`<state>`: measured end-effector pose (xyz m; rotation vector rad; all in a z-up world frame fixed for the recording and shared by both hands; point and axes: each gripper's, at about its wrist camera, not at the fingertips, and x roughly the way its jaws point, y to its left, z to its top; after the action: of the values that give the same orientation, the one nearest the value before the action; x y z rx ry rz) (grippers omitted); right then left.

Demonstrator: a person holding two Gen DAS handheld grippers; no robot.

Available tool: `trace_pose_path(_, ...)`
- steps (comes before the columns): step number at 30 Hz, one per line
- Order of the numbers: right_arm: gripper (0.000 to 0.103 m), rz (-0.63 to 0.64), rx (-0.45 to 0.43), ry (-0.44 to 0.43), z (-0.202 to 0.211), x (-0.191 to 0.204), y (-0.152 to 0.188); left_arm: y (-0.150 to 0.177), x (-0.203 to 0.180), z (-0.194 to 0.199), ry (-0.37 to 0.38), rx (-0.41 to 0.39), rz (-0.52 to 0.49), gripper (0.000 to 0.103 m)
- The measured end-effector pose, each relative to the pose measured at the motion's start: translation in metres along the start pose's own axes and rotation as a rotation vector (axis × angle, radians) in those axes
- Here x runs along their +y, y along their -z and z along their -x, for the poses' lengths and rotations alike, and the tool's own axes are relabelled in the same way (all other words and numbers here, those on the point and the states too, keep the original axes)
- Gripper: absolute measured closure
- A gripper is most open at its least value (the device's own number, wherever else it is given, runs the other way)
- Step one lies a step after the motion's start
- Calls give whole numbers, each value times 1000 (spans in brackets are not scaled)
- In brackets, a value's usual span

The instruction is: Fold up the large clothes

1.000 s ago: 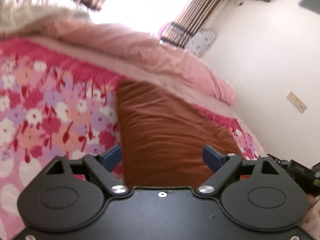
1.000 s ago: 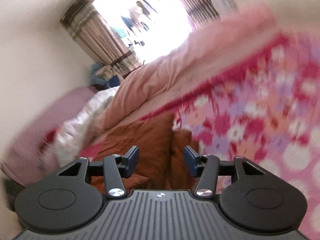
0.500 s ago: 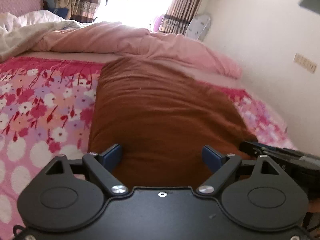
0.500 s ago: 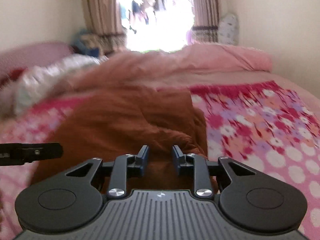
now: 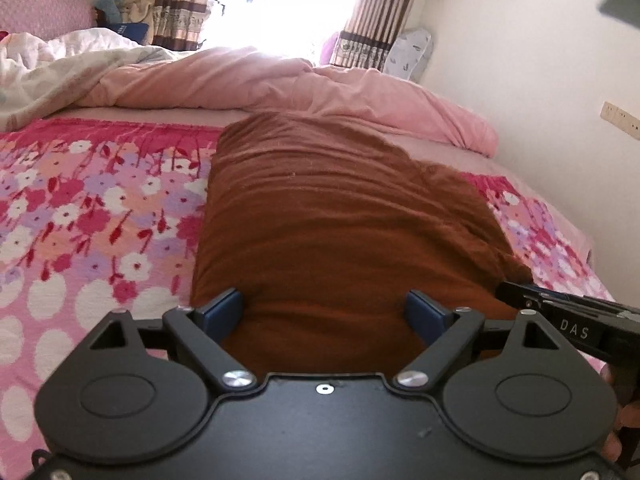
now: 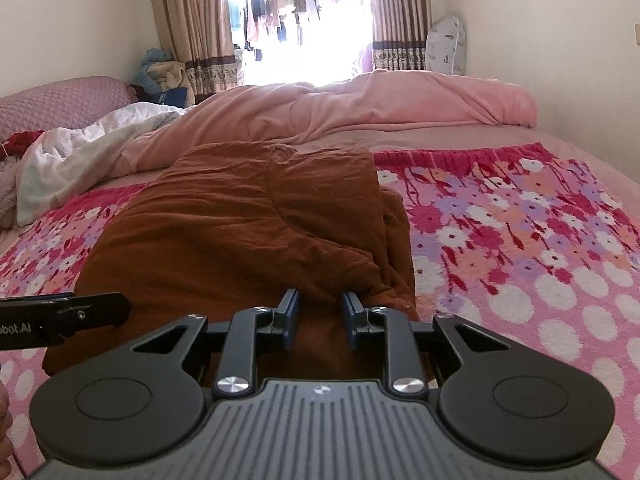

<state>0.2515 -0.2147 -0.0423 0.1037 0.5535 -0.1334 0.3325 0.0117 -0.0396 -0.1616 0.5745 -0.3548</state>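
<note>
- Nearest, in the left wrist view, the left gripper (image 5: 324,312) fills the lower frame; its jaws stand wide, released, with the near end of the brown garment (image 5: 340,216) lying between the blue pads (image 5: 222,312) and no pad pressing on it.
- At the lower right edge of that view the right gripper (image 5: 516,294) comes in from the side, its tip at the garment's near right corner.
- In the right wrist view the right gripper (image 6: 319,312) has its jaws drawn narrow, with a ridge of the garment's (image 6: 248,232) near edge between them; whether the pads actually pinch the cloth, I cannot tell.
- At the left edge of that view the left gripper's finger (image 6: 80,310) lies over the garment's near left side.
- Mid-frame, the garment lies as a long folded strip running away from both cameras on the floral blanket (image 5: 80,216), which shows on both its sides.
- Beyond it, a pink quilt (image 6: 360,108) lies bunched across the bed, with white bedding (image 6: 80,148) at the left.
- Farthest, at the top centre, curtains (image 6: 192,28) flank a bright window.
</note>
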Motion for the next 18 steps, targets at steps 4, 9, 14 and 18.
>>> trace_pose_path(4, 72, 3, -37, -19, 16, 4, -17, -25, -3, 16, 11, -76, -26, 13)
trace_pose_path(9, 72, -5, -80, -62, 8, 12, -54, -64, 2, -4, 26, -83, -18, 13)
trace_pose_path(14, 72, -16, 19, -28, -43, 13, -66, -72, 15, -54, 54, 38, 42, 14)
trace_pose_path(18, 73, -28, 85, 1, -75, 6, -55, -62, 19, -72, 53, 48, 23, 14)
